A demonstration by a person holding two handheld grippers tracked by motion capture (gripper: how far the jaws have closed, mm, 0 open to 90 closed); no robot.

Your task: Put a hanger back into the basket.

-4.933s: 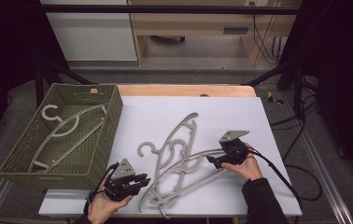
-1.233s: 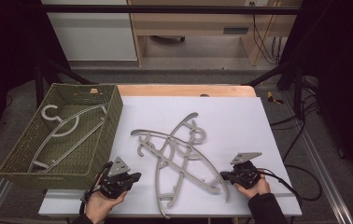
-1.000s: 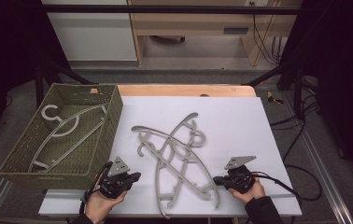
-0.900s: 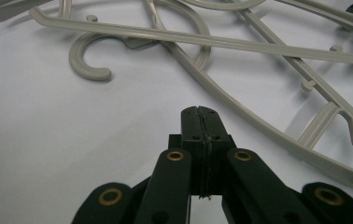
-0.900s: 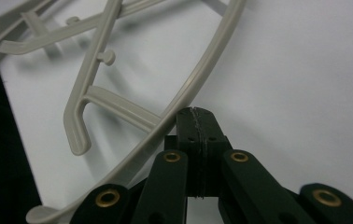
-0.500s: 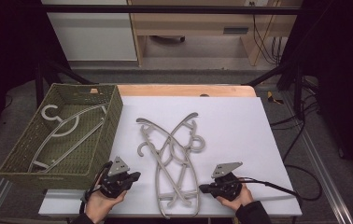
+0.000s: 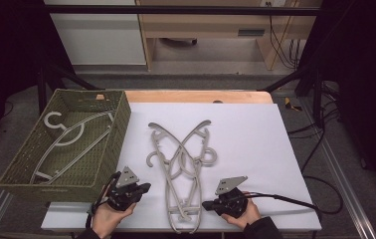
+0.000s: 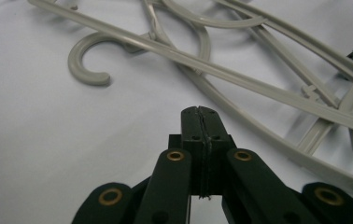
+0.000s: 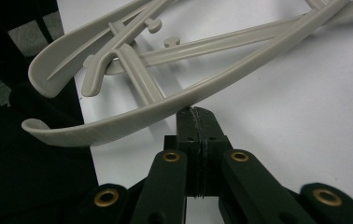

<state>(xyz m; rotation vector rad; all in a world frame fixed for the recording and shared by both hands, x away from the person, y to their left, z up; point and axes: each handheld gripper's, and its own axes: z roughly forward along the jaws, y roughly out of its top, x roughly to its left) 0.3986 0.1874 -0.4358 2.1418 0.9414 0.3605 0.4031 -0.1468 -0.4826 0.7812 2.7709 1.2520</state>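
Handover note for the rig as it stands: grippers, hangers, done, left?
Left gripper: jaws shut, empty, resting on the white table left of the hanger pile.
Right gripper: jaws shut, nothing between them, tips right at the curved arm of a hanger near the table's front edge.
Things: one hanger in the green basket; the rest lie tangled and overlapping mid-table.
Done, judging by layout: one hanger binned.
Left, probably: untangle the pile and move each into the basket.

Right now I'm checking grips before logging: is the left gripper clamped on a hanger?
No. In the left gripper view, the left gripper has its jaws pressed together on nothing, short of the grey hangers on the white table.
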